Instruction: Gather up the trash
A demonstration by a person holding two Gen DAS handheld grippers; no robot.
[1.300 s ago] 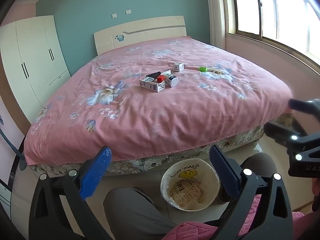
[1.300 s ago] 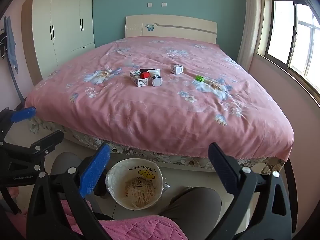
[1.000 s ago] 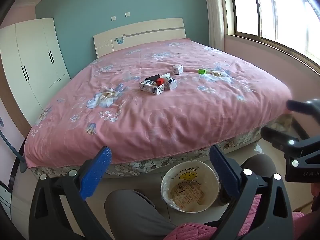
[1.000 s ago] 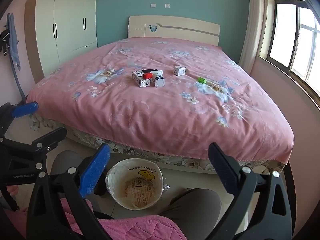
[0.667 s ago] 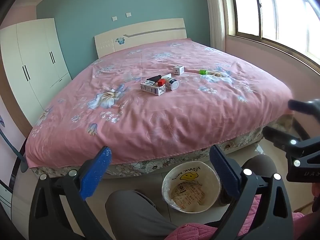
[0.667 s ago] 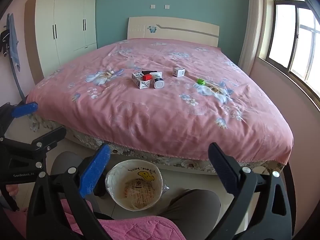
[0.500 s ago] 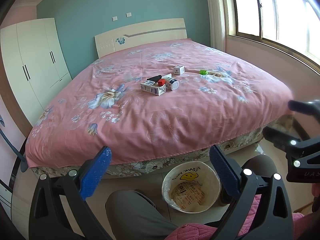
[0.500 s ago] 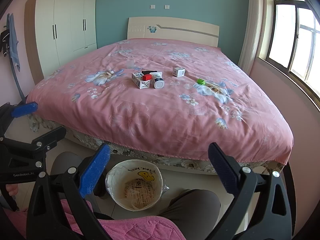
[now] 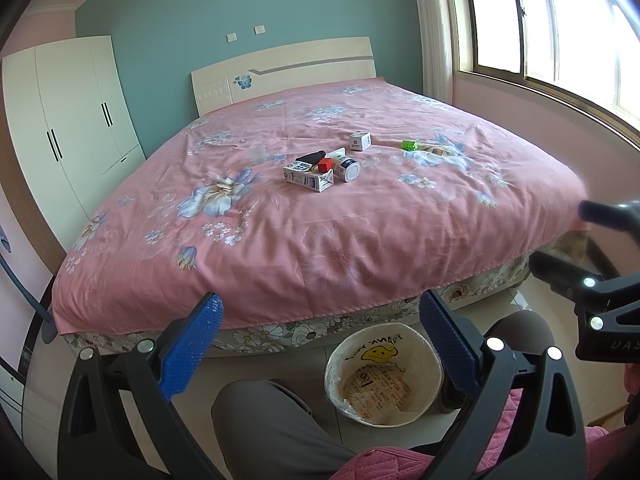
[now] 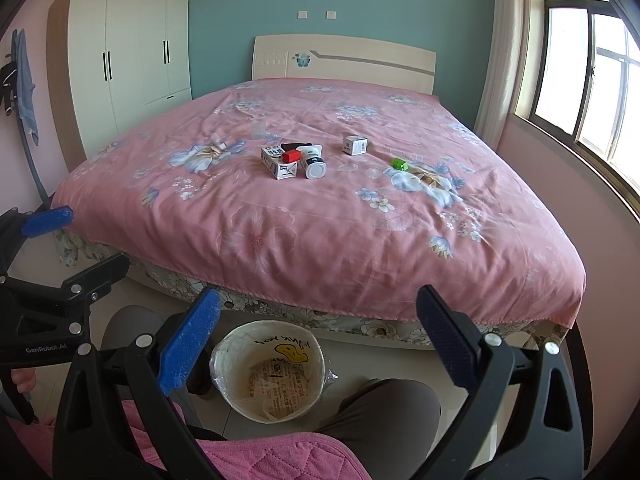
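Currently your left gripper (image 9: 320,320) and right gripper (image 10: 316,312) are both spread wide, holding nothing. Trash lies mid-bed (image 9: 280,240): carton (image 9: 308,176), bottle (image 9: 346,164), small box (image 9: 359,141) (all probably light, crushable). Grip the carton across its short sides; bin (image 9: 384,376) waits below.

Left gripper (image 10: 56,240) body: "GenRobot.AI" in white. Right gripper (image 9: 576,236) body: partial "DAS". Bin liner (image 9: 384,354), by yellow smiley: handwriting, upside down, "THANK YOU". Carton (image 9: 308,176) print too small to read
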